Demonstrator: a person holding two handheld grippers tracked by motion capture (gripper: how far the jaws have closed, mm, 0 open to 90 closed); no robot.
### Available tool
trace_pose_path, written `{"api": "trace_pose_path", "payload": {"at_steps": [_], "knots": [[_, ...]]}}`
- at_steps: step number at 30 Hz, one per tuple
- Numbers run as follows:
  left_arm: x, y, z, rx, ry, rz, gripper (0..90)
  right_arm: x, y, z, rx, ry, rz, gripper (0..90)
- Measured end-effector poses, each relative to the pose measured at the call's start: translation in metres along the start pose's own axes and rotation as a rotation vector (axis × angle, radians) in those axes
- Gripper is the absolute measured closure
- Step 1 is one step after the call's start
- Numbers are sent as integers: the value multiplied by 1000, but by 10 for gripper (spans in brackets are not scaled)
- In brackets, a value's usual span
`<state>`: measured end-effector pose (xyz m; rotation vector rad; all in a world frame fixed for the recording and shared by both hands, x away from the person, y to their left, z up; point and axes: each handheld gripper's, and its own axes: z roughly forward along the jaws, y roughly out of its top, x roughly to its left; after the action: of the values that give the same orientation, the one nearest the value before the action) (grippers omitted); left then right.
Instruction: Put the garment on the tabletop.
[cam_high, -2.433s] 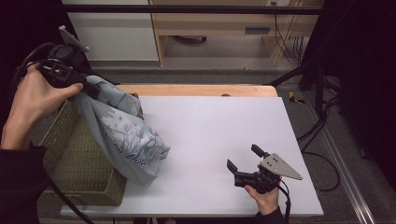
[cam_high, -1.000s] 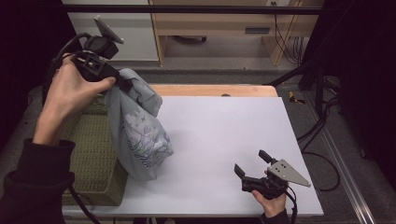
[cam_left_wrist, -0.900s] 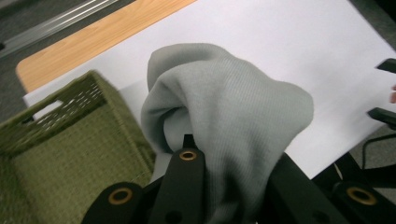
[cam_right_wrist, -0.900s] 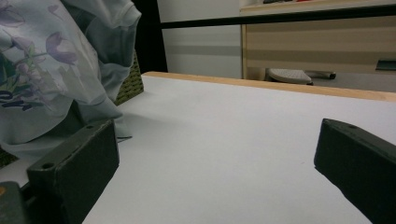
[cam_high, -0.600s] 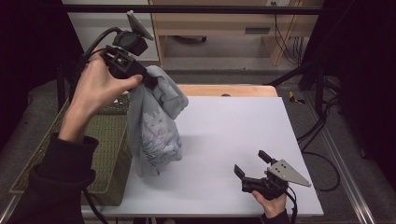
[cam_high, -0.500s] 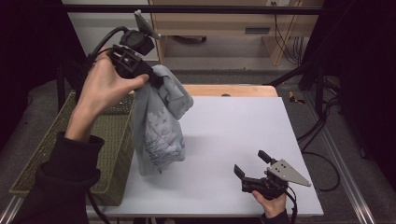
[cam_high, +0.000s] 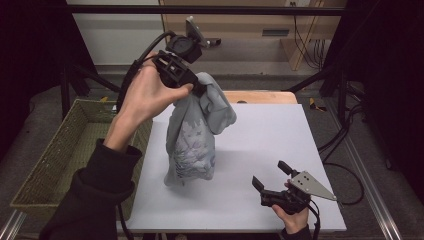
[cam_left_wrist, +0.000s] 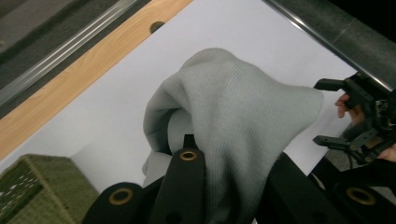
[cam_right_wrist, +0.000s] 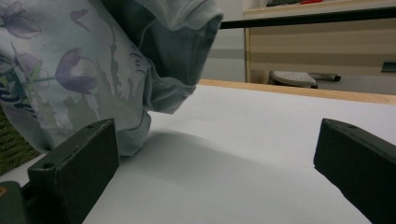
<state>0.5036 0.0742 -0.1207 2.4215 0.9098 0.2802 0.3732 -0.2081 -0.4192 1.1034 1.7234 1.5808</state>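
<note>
Grey cloth with a flower print, a garment (cam_high: 192, 135), hangs from the left gripper (cam_high: 197, 89) in the high view, lifted above the white table (cam_high: 280, 130) with its lower end just at the surface, beside the woven basket (cam_high: 60, 160) off the table's left edge. The step in hand looks like carrying the garment out of the basket onto the table; next it needs setting down on the open middle, and the right gripper (cam_high: 270, 175), resting near the front edge with jaws apart and empty, could take a hem to spread it. In the left gripper view, the jaws are clamped on a bunched fold of the garment (cam_left_wrist: 243, 116), and bare table runs to the wooden edge strip (cam_left_wrist: 84, 74). In the right gripper view, the garment (cam_right_wrist: 84, 70) hangs at left, well clear of the spread jaws, with free table ahead.
</note>
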Motion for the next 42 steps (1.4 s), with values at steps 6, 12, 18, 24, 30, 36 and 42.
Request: {"api": "trace_pose_path", "payload": {"at_steps": [6, 12, 18, 24, 30, 36, 42], "knots": [[-3, 1, 27, 24, -4, 23, 842, 0, 0, 1, -12, 7, 9, 6], [1, -6, 54, 37, -29, 22, 842, -2, -2, 0, -6, 10, -22, 6], [6, -19, 77, 47, -54, 26, 842, 1, -1, 1, -10, 12, 4, 6], [9, -34, 103, 50, -70, 20, 841, -1, 0, -1, -6, 10, -4, 6], [10, -47, 125, 74, -71, 18, 839, -2, 2, -3, -20, 9, 0, 6], [13, -59, 149, 88, -84, 17, 838, -1, 2, -4, -19, 7, 7, 6], [15, -70, 171, 95, -108, -1, 837, -3, 2, -4, -17, 1, 15, 6]]}}
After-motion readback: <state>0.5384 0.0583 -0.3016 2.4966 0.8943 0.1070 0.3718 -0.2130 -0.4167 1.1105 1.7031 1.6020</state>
